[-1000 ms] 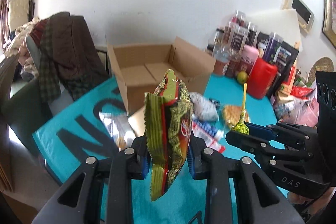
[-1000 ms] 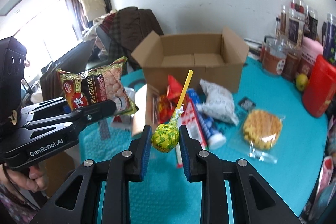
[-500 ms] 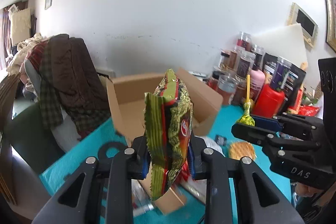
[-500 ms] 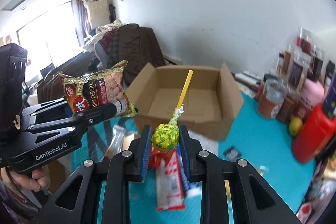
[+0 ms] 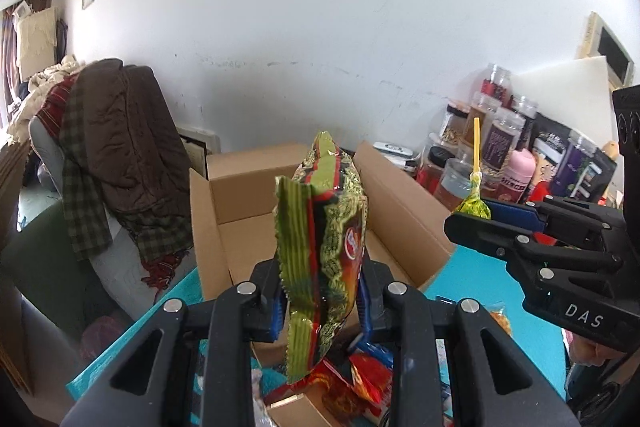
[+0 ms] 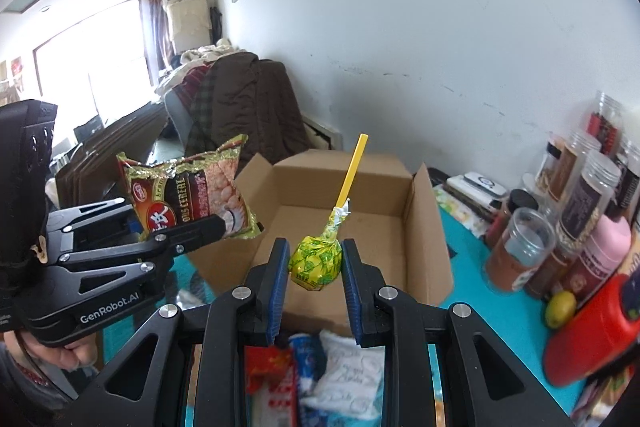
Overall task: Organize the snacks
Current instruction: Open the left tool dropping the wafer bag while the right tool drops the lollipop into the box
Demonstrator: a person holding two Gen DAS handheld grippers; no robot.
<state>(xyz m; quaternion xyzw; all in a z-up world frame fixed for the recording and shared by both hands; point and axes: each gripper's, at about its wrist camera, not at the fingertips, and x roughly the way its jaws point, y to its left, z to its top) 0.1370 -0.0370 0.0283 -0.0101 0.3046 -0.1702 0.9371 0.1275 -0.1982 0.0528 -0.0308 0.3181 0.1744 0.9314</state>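
Note:
My left gripper [image 5: 320, 299] is shut on a green and red cereal snack bag [image 5: 324, 247], held upright in the air in front of an open, empty cardboard box [image 5: 256, 227]. My right gripper [image 6: 314, 267] is shut on a yellow-green wrapped lollipop [image 6: 316, 259] with a yellow stick, also raised just before the box [image 6: 360, 223]. The bag [image 6: 192, 199] and left gripper [image 6: 192, 227] show at the left of the right wrist view. The lollipop [image 5: 474, 203] and right gripper [image 5: 480, 215] show at the right of the left wrist view.
Loose snack packets [image 6: 316, 379] lie on the teal table [image 6: 492, 311] below the grippers. Jars and bottles [image 6: 560, 227] and a red container [image 6: 592, 331] stand at the right by the wall. A chair draped with brown clothes [image 5: 120, 147] is left of the box.
Both grippers have risen and moved forward toward the box with their snacks still held. The box now sits closer and lower in both views.

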